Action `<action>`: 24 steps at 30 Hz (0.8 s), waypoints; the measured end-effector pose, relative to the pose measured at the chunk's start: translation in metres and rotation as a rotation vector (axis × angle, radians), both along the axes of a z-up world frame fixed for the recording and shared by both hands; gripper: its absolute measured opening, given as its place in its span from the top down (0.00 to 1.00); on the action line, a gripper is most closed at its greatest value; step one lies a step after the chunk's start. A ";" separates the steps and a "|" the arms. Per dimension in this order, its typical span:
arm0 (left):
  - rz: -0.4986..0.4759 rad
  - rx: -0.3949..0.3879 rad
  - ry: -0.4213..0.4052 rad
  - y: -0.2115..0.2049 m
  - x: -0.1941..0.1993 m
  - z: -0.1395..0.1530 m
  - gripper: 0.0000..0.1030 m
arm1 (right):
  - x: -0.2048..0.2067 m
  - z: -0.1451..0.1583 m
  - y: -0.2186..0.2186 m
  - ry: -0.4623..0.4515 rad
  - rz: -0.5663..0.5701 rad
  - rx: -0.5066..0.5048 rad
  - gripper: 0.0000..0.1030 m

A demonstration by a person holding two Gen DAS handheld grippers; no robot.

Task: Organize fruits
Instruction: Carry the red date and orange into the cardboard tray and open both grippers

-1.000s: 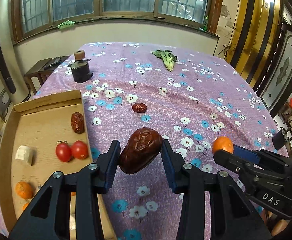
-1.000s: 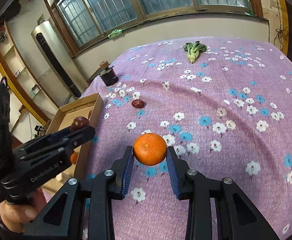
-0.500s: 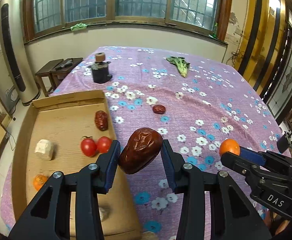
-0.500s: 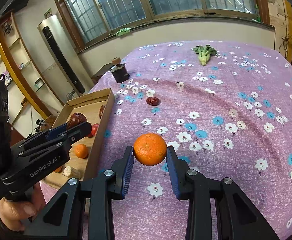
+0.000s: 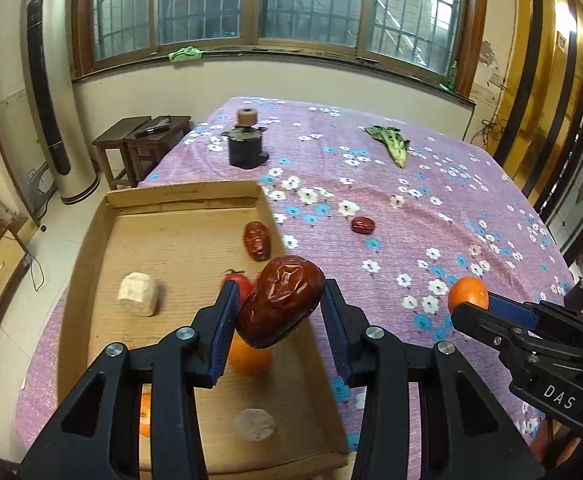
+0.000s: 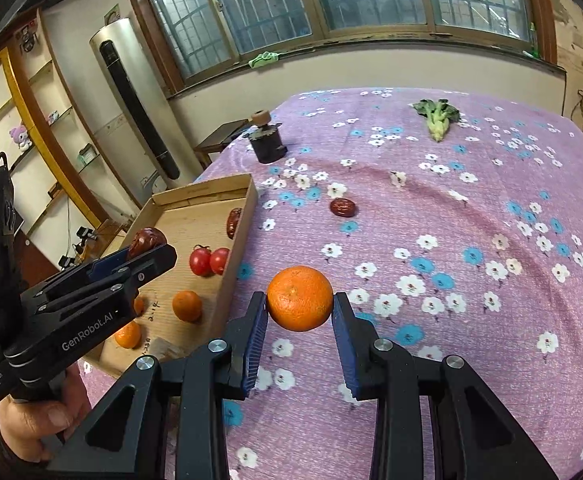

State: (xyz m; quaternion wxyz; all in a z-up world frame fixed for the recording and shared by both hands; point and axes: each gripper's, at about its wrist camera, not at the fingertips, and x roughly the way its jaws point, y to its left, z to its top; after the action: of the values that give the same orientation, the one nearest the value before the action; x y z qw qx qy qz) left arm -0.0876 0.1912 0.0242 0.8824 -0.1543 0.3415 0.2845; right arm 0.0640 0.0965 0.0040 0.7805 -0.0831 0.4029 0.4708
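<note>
Left gripper [image 5: 278, 309] clenched on wrinkled dark-red jujube [image 5: 281, 300], above shallow cardboard tray [image 5: 179, 196]'s right half. Right gripper [image 6: 299, 312] grasping round orange tangerine [image 6: 299, 298], over the table just right of tray; left is nearer.

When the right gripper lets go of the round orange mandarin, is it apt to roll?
Probably. The round orange mandarin shows no flat side, so it would likely roll wherever it lands. The right gripper pinches it at two narrow points, so it may twist. Inside the shallow cardboard tray, the walls should stop it.
</note>
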 end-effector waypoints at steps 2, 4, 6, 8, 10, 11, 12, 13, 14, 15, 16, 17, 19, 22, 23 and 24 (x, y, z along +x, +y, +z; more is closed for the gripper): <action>0.013 -0.005 -0.003 0.005 -0.004 -0.001 0.61 | -0.004 0.000 0.006 -0.003 0.011 -0.003 0.67; 0.027 -0.010 -0.006 0.011 -0.009 -0.002 0.61 | -0.007 0.000 0.012 -0.003 0.021 -0.004 0.67; 0.037 -0.015 -0.007 0.016 -0.012 -0.003 0.61 | -0.009 0.001 0.018 -0.004 0.030 -0.004 0.67; 0.046 -0.021 -0.007 0.020 -0.016 -0.004 0.61 | -0.012 0.001 0.024 -0.007 0.039 -0.005 0.67; 0.054 -0.025 -0.006 0.025 -0.018 -0.006 0.61 | -0.015 0.000 0.029 -0.007 0.047 -0.007 0.67; 0.058 -0.027 -0.005 0.026 -0.020 -0.007 0.61 | -0.017 0.000 0.032 -0.006 0.052 -0.009 0.67; 0.063 -0.031 -0.005 0.028 -0.021 -0.008 0.61 | -0.018 -0.001 0.035 -0.006 0.058 -0.012 0.67; 0.067 -0.033 -0.007 0.031 -0.022 -0.009 0.61 | -0.019 -0.001 0.037 -0.007 0.061 -0.014 0.67; 0.073 -0.035 -0.007 0.033 -0.024 -0.010 0.61 | -0.021 -0.002 0.040 -0.008 0.067 -0.017 0.67; 0.076 -0.038 -0.008 0.035 -0.025 -0.010 0.61 | -0.021 -0.003 0.043 -0.008 0.071 -0.019 0.67; 0.081 -0.042 -0.009 0.038 -0.026 -0.011 0.61 | -0.021 -0.003 0.045 -0.007 0.076 -0.021 0.67; 0.085 -0.045 -0.011 0.041 -0.028 -0.011 0.61 | -0.023 -0.004 0.047 -0.006 0.081 -0.023 0.67; 0.093 -0.049 -0.012 0.047 -0.031 -0.011 0.61 | -0.024 -0.004 0.053 -0.006 0.090 -0.025 0.67; 0.108 -0.059 -0.017 0.059 -0.036 -0.010 0.61 | -0.024 -0.004 0.064 -0.008 0.108 -0.026 0.67; 0.113 -0.062 -0.019 0.063 -0.037 -0.010 0.61 | -0.024 -0.004 0.068 -0.006 0.114 -0.027 0.67; 0.119 -0.066 -0.019 0.067 -0.038 -0.011 0.61 | -0.025 -0.004 0.073 -0.007 0.122 -0.027 0.67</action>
State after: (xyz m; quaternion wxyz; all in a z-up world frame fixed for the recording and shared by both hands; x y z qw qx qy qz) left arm -0.1260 0.2585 0.0134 0.8616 -0.2062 0.3326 0.3234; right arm 0.0392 0.1699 -0.0004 0.7506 -0.1196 0.4009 0.5115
